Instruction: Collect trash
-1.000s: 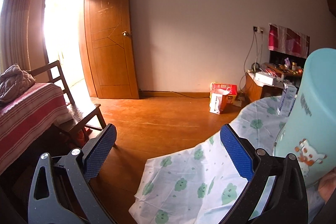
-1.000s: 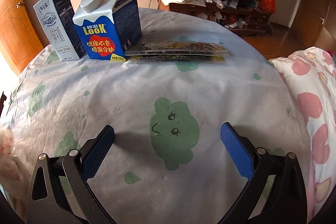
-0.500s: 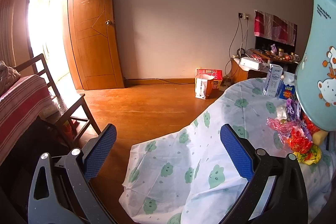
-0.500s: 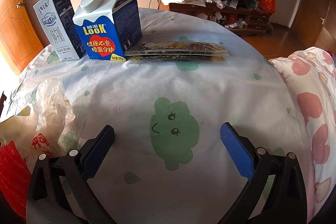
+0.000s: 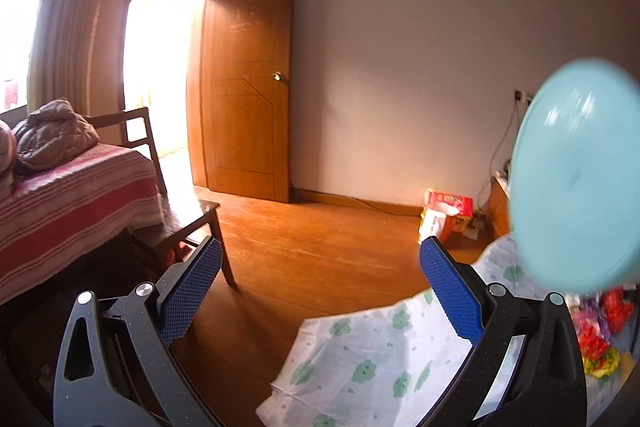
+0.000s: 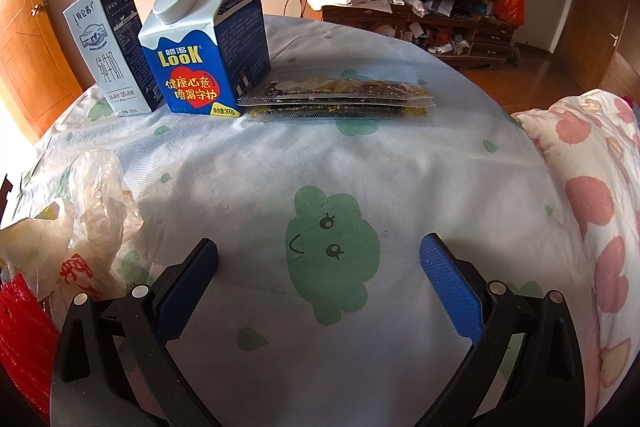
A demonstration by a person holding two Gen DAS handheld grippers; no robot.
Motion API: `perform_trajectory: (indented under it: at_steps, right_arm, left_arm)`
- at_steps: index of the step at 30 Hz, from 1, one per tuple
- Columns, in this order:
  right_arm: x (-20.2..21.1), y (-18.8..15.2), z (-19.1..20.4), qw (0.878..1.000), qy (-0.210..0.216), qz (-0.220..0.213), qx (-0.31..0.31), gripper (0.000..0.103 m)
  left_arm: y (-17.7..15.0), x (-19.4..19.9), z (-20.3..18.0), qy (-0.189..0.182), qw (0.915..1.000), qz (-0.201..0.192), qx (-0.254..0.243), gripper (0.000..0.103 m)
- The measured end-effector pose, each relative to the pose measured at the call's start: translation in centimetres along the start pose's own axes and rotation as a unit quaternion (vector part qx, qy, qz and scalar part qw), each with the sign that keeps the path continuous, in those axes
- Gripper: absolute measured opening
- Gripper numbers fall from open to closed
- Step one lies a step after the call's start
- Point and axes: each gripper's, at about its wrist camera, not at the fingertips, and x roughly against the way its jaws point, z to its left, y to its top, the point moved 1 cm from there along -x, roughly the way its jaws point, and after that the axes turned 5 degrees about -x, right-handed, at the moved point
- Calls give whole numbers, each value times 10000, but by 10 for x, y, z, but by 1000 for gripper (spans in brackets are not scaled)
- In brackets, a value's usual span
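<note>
A light blue plastic bin is tipped with its round bottom toward the left wrist view, blurred, at the right above the table. Below it colourful wrappers lie on the tablecloth. My left gripper is open and empty, off the table's edge over the floor. My right gripper is open and empty, low over the cloth. In the right wrist view a crumpled clear plastic bag and red netting lie at the left. A blue milk carton, a grey-white carton and flat snack packets stand farther back.
A pink-spotted cushion lies at the table's right. A cluttered wooden cabinet stands behind. A dark chair, a striped sofa, an open wooden door and boxes on the floor show in the left wrist view.
The blue bin tipped over, from side-on to bottom toward the camera. The left wrist view swung upward and left. Trash appeared on the table at the left of the right wrist view and stays there.
</note>
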Motion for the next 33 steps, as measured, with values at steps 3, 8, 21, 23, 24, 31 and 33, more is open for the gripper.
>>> perform_trajectory:
  at_steps: [3,8,21,23,24,31,33]
  right_arm:
    - [0,0,0,10000,0,0,0,99]
    - [0,0,0,10000,0,1,-2,99]
    - [-1,1,0,10000,-3,7,-5,99]
    - [-1,1,0,10000,-3,7,-4,99]
    - [-1,1,0,10000,-3,8,-4,99]
    - [-1,1,0,10000,-4,8,-4,99]
    - [0,0,0,10000,-3,8,-4,99]
  left_arm:
    - [10,8,20,237,9995,-183,106,97]
    - [8,2,24,129,9997,-32,180,97]
    - [-23,-24,-13,-445,9966,627,-285,97]
    - [-26,-25,-18,-486,9960,650,-373,97]
    - [-27,-25,-19,-518,9957,666,-394,97]
    - [-42,-32,-33,-696,9922,885,-534,97]
    - [-49,-33,-41,-764,9909,943,-590,97]
